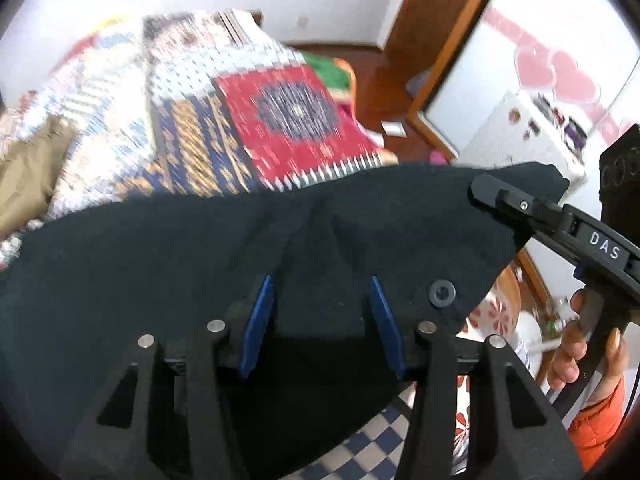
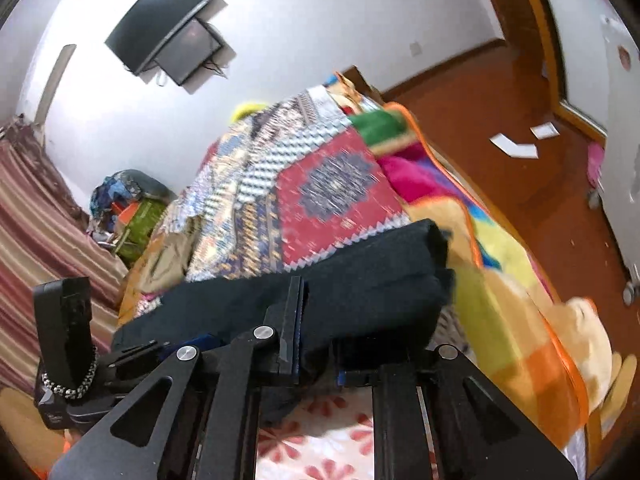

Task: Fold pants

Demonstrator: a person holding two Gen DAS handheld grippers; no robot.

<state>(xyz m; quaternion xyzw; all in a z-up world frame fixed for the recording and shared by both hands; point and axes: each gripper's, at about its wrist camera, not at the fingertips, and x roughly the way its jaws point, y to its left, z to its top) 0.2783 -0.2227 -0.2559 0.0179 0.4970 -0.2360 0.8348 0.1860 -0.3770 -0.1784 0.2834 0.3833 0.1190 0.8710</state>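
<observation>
The left gripper (image 1: 320,320) stands half open with the black pants (image 1: 200,248) bunched between its blue pads (image 1: 260,320); I cannot tell if they pinch. The right gripper (image 2: 298,320) is squeezed tight on the pants' edge. The pants hang just above the patterned bedspread (image 1: 192,120). To fold well, keep both hands level and the edge straight.

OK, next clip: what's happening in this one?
A person holds a gripper in each hand and is working on a pair of dark pants over a bed with a patchwork cover. The right gripper is shut on one end of the fabric. The pants also lie bunched between the left gripper's blue pads, with the button just beside them. The cloth looks raised off the bed; no fold is finished yet.
</observation>
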